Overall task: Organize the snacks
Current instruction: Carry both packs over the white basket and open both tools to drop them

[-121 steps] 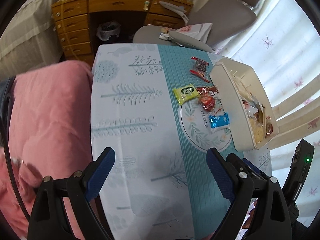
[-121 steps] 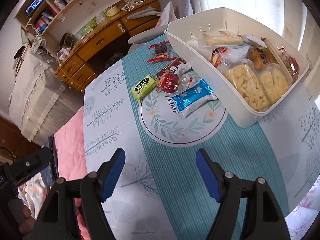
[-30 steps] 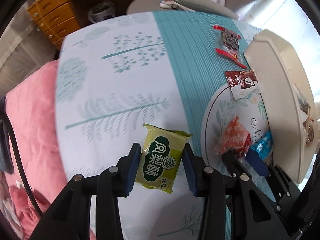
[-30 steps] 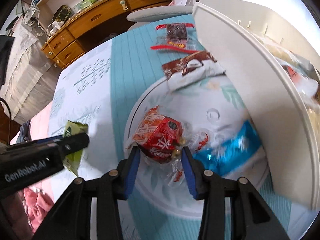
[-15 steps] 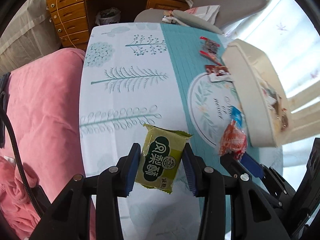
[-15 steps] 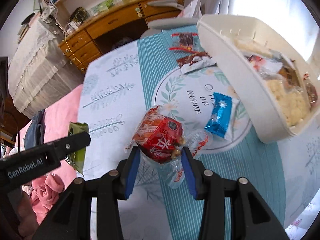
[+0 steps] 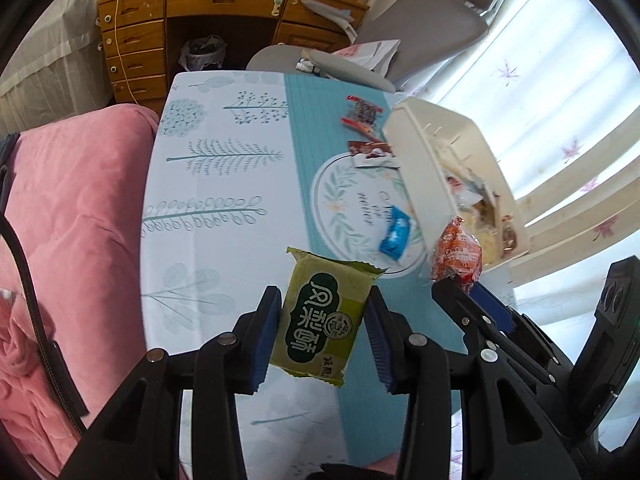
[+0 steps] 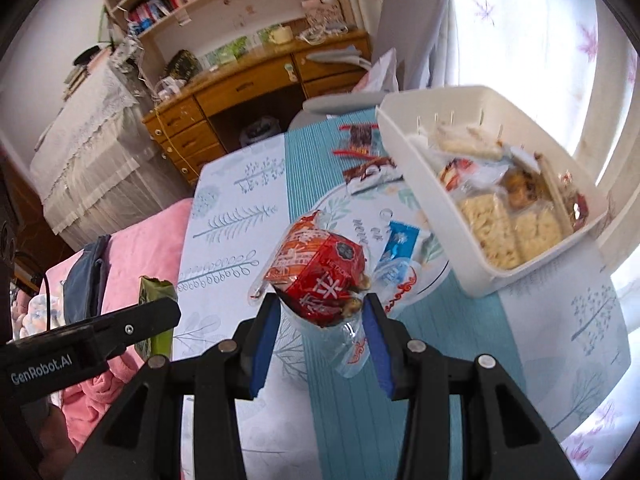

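My left gripper [image 7: 322, 316] is shut on a green snack packet [image 7: 326, 316] and holds it above the table. My right gripper [image 8: 320, 316] is shut on a red snack packet [image 8: 320, 268], also lifted; it shows in the left wrist view [image 7: 456, 254] near the box. The white storage box [image 8: 424, 196] stands at the right, filled with several snacks. A blue packet [image 8: 400, 240], a brown-and-white packet [image 8: 372, 174] and a red-ended dark packet [image 8: 358, 138] lie on the table beside the box.
The table [image 7: 216, 200] has a white and teal leaf-print cloth. A pink blanket [image 7: 68, 216] lies along its left edge. A grey chair [image 7: 416, 28] and a wooden desk [image 7: 224, 20] stand beyond the far end. Curtains hang at the right.
Both grippers have lifted higher and drawn back with their packets. The red packet now hangs closer to the box's near end.
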Demonstrator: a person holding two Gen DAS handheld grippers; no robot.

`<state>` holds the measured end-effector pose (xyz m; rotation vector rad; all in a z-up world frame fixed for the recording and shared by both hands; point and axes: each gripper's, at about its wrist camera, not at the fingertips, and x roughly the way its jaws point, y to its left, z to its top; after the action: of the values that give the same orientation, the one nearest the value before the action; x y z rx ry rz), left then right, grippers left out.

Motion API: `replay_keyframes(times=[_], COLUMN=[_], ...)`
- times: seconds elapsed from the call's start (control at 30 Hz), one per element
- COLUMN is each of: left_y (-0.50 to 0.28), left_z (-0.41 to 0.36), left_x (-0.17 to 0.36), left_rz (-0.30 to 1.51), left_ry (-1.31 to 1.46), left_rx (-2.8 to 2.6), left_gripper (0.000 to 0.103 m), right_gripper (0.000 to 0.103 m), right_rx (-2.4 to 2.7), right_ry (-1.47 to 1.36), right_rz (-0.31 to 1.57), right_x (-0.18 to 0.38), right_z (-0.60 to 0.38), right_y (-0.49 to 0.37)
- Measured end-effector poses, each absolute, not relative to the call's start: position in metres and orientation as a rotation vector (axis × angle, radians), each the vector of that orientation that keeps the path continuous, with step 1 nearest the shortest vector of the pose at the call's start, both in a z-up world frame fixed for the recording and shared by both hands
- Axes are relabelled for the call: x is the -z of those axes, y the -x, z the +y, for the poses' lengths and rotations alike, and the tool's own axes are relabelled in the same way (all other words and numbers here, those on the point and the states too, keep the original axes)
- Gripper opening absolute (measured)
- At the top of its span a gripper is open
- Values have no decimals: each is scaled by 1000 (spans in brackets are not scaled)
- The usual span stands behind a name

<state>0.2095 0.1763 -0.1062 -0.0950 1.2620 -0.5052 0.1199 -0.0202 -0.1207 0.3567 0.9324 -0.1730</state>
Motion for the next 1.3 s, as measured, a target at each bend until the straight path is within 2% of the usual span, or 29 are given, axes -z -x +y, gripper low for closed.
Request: replay_keyframes(times=[0.6, 0.97, 1.3], left_y=[-190, -207, -230], left_z=[66, -28, -81], left_x=[81, 101, 114], left_rz=[1201, 1220, 1249], left_ry=[203, 243, 227], left_rx=[417, 434, 431], left_gripper=[41, 41, 41], right_gripper=[43, 43, 43], right_rx=[-4, -6, 41], right_ry=[-194, -138, -171], right_rz=[862, 897, 956], right_x=[90, 102, 125], right_z=[-127, -207, -262], right_y=[-100, -106, -111])
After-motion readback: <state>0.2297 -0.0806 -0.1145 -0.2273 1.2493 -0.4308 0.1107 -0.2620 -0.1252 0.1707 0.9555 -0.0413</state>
